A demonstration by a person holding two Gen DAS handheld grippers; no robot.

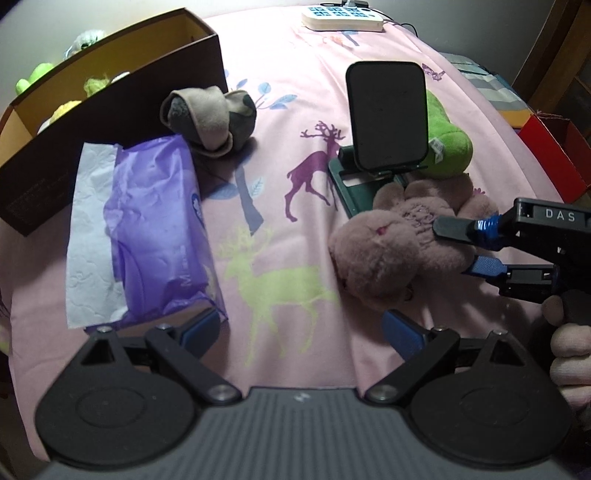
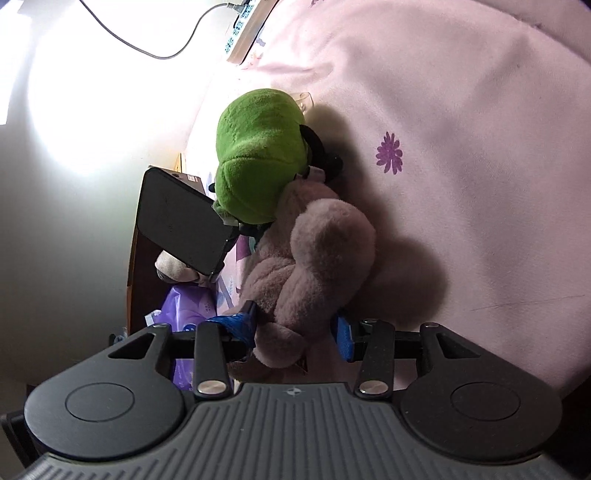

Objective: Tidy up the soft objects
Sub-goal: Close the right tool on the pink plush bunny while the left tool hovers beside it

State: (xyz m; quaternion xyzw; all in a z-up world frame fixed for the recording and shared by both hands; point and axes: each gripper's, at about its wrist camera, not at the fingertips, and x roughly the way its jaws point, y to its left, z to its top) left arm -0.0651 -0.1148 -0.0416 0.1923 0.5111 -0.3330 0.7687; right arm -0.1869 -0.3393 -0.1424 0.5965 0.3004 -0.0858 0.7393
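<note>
1. The pink bedspread (image 1: pixel 295 177), printed with deer and flowers, carries everything here
2. A mauve plush bear (image 1: pixel 380 247) lies on the spread at the right, its fluffy head nearest the left wrist camera
3. The right gripper (image 1: pixel 452 245) comes in from the right edge with one finger above the bear's body and one below; in its own view the blue pads (image 2: pixel 345 339) flank the plush, and the left one presses into the fur while a sliver of gap shows at the right one, so I cannot tell whether the grasp is firm
4. A person's hand (image 1: pixel 570 354) wraps that gripper's handle at the far right
5. The left gripper (image 1: pixel 303 328) hovers low over the spread with its fingers spread wide and nothing between them; its left pad sits just above the corner of the tissue pack
6. The purple tissue pack (image 1: pixel 159 229) lies at the left with a white sheet sticking out, touching the brown cardboard box (image 1: pixel 110 122)
7. That box holds yellow-green plush pieces (image 1: pixel 92 85) inside
8. A balled pair of grey socks (image 1: pixel 208 118) rests just beside the box's near corner
9. A dark phone stand (image 1: pixel 388 118) stands upright behind the bear, with a green plush toy (image 1: pixel 447 144) just behind it, touching the bear
10. A white power strip (image 1: pixel 341 18) lies at the far edge
</note>
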